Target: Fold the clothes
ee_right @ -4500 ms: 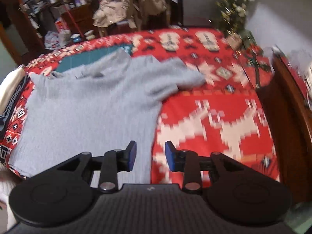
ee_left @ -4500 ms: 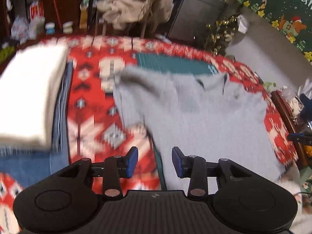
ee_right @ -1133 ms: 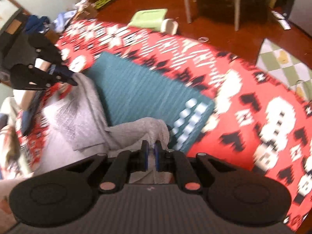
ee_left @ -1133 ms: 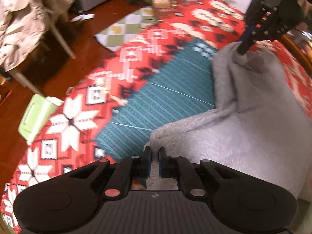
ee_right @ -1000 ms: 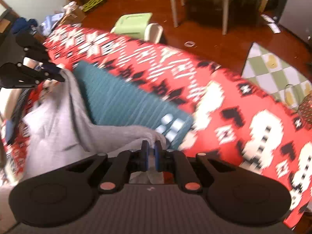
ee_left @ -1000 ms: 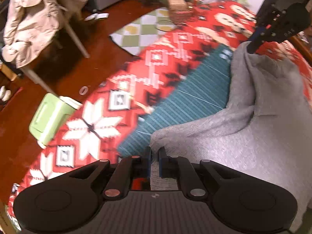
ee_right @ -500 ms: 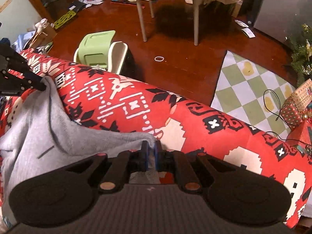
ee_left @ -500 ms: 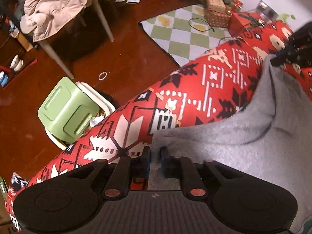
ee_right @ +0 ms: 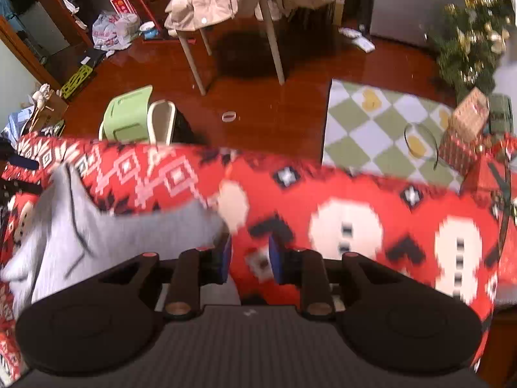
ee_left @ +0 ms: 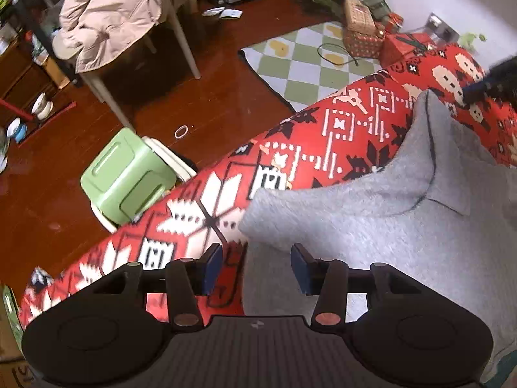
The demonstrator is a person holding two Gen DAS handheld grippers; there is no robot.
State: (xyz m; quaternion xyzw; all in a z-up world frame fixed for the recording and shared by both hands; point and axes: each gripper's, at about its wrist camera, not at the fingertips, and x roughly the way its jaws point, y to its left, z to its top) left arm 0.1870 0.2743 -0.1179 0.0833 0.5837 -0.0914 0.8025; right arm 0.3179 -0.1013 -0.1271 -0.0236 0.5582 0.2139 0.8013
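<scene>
Grey fuzzy knit sweater [ee_left: 371, 226] on red patterned blanket [ee_left: 339, 129] | left hand-held gripper [ee_left: 257, 270] agape, empty | right hand-held gripper [ee_right: 249, 258] parted, empty

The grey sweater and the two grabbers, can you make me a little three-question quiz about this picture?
1. True or false: the left gripper is clamped on the grey sweater.
2. What colour is the stool on the floor?
   A. green
   B. blue
   C. yellow
3. Fill in: the sweater lies on a red patterned ____.

Key: 1 false, its jaws are apart; 2 A; 3 blanket.
</scene>
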